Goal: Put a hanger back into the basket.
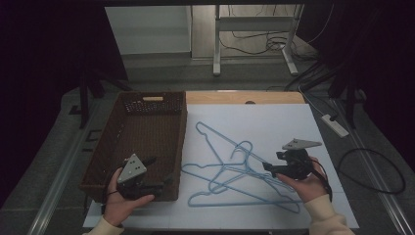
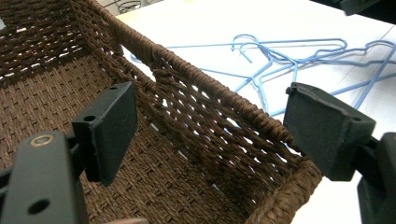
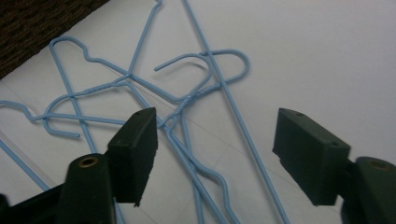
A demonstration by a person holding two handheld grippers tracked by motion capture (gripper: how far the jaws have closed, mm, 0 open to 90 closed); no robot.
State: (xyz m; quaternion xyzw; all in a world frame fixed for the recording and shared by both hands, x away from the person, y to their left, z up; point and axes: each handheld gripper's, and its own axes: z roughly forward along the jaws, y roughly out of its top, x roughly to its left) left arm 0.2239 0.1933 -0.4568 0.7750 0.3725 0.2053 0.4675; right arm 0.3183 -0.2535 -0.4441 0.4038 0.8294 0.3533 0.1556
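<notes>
Right claw (image 3: 215, 149) hangs wide over the tangled blue hangers (image 3: 187, 102) beside the basket (image 1: 147, 127) — next, pinch one wire; left claw (image 2: 210, 135) — wide — straddles the basket's wall.

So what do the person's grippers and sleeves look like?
Each hand holds a chunky black gripper: the left gripper and the right gripper. Each has two flat, blocky black jaws with small screw holes, and a grey three-cornered plate on top. A black cable loops from the right one. The sleeves are cream-coloured.
</notes>
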